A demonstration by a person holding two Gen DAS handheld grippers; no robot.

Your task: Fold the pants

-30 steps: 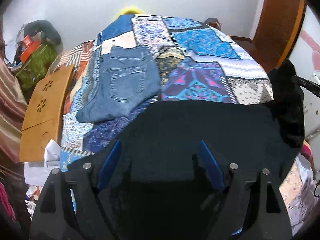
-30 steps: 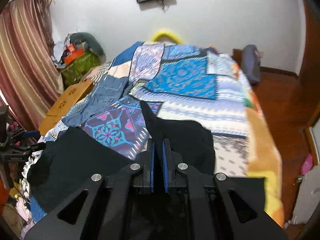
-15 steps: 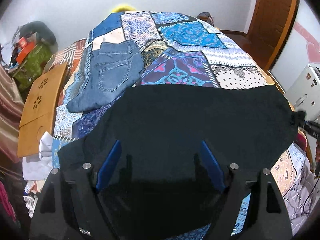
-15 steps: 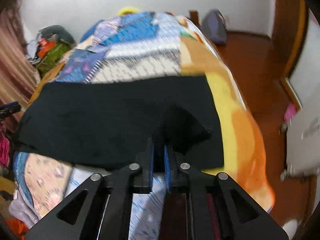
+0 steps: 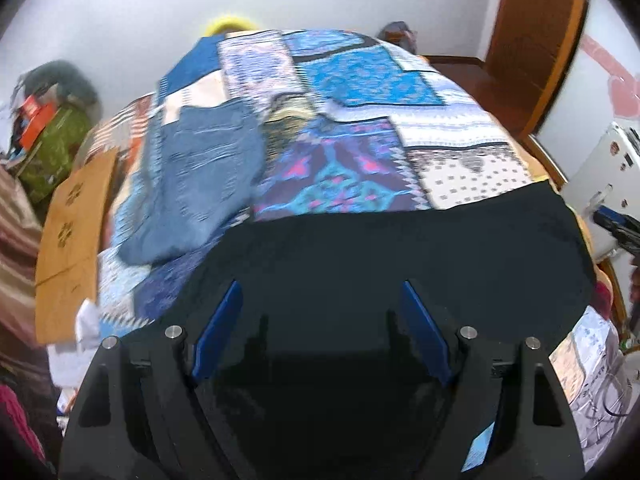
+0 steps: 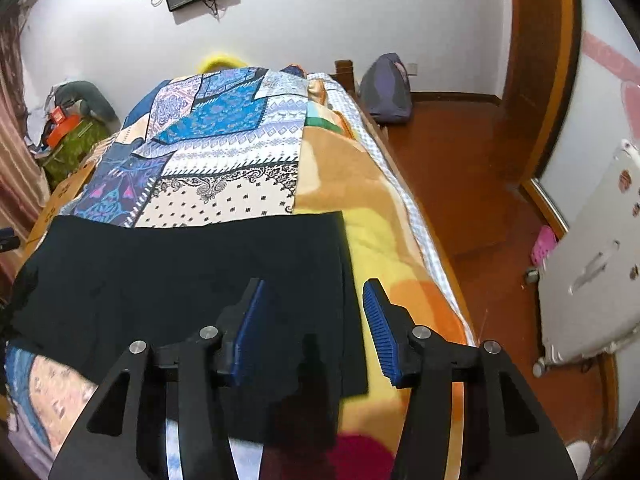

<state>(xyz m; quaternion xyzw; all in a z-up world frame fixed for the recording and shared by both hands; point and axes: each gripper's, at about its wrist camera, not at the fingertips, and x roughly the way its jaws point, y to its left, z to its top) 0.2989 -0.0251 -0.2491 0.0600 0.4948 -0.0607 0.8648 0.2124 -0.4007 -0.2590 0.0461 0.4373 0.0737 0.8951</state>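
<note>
Black pants (image 5: 400, 248) lie spread flat across the near end of the bed; they also show in the right wrist view (image 6: 180, 272). My left gripper (image 5: 320, 300) is open, its blue pads above the pants' near left part, holding nothing. My right gripper (image 6: 312, 300) is open above the pants' right edge, empty. The near hem is hidden under both grippers.
The bed has a patchwork cover (image 5: 352, 80) and an orange blanket (image 6: 360, 184) on its right side. Folded blue jeans (image 5: 200, 176) lie at the left. A wooden board (image 5: 76, 232) leans at the left; a white appliance (image 6: 592, 280) stands on the floor at the right.
My right gripper carried the pants' end out to the right, laid it flat and opened. The pants went from bunched to spread out. My left gripper stayed open.
</note>
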